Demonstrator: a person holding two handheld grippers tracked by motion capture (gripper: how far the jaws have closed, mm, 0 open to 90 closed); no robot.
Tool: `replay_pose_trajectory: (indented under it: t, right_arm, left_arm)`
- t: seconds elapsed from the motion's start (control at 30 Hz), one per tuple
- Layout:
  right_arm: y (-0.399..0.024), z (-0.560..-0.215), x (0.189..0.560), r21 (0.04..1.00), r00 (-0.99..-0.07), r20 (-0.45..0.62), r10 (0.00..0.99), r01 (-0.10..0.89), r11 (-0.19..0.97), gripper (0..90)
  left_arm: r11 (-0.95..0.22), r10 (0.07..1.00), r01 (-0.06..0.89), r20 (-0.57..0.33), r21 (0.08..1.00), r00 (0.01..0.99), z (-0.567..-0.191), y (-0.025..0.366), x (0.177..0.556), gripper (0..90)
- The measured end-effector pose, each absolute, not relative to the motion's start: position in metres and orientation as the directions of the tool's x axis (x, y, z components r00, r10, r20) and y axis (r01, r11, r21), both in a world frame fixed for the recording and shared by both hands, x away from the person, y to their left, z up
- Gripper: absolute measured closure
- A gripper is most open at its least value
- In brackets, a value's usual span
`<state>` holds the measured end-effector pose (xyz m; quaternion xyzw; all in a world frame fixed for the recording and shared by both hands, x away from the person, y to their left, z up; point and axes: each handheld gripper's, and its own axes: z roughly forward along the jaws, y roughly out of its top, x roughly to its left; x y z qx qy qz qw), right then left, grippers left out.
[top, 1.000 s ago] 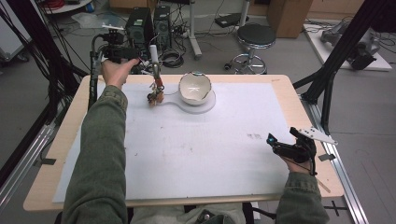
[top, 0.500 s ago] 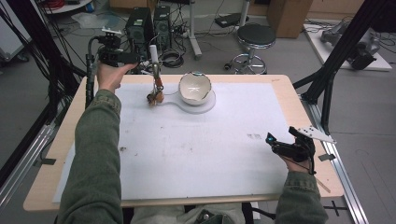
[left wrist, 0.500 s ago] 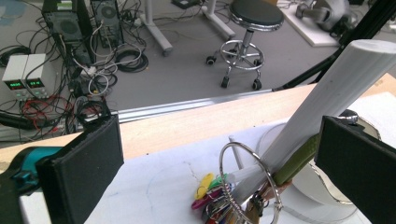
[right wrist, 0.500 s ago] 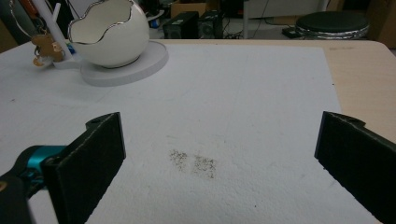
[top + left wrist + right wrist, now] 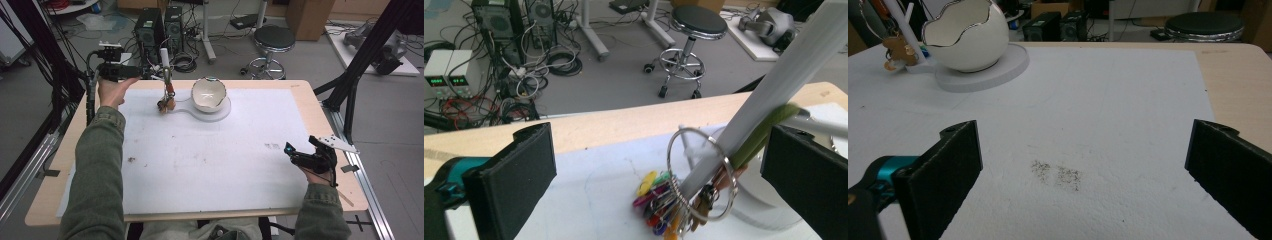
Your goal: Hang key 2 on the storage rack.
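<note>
Left gripper [image 5: 150,73] at far left table edge, jaws wide apart, just been opening, nothing pressed between pads. Key ring [image 5: 701,172] with coloured tags hangs on slanted white post [image 5: 774,90], just in front of jaws, low end on white mat [image 5: 200,165]. Egg-shaped white bowl [image 5: 208,93] on round base, just right of post. Right gripper [image 5: 295,152] at near right corner, jaws wide apart, empty, over small dark smudge [image 5: 1057,176].
</note>
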<state>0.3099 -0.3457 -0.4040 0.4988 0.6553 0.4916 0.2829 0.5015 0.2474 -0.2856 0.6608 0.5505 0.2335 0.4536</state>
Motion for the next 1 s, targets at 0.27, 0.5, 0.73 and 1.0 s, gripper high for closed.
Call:
replay_pose_trajectory:
  t: [0.27,0.5,0.73,1.0]
  right_arm:
    - [-0.345,-0.404,0.310,0.924,-0.341,0.123,0.932,0.382,0.018,0.7]
    - [-0.345,-0.405,0.311,0.924,-0.338,0.119,0.933,0.382,0.021,0.7]
    - [-0.345,-0.404,0.310,0.926,-0.333,0.117,0.936,0.377,0.018,0.7]
    - [-0.345,-0.404,0.310,0.927,-0.333,0.116,0.936,0.375,0.019,0.7]
  left_arm:
    - [0.018,0.940,0.521,-0.192,0.853,0.283,-0.296,0.255,0.490,1.6]
    - [0.018,0.931,0.508,-0.200,0.861,0.306,-0.300,0.257,0.477,1.6]
    - [0.020,0.929,0.499,-0.200,0.867,0.311,-0.304,0.260,0.468,1.6]
    - [0.011,0.940,0.502,-0.180,0.865,0.290,-0.315,0.264,0.456,1.6]
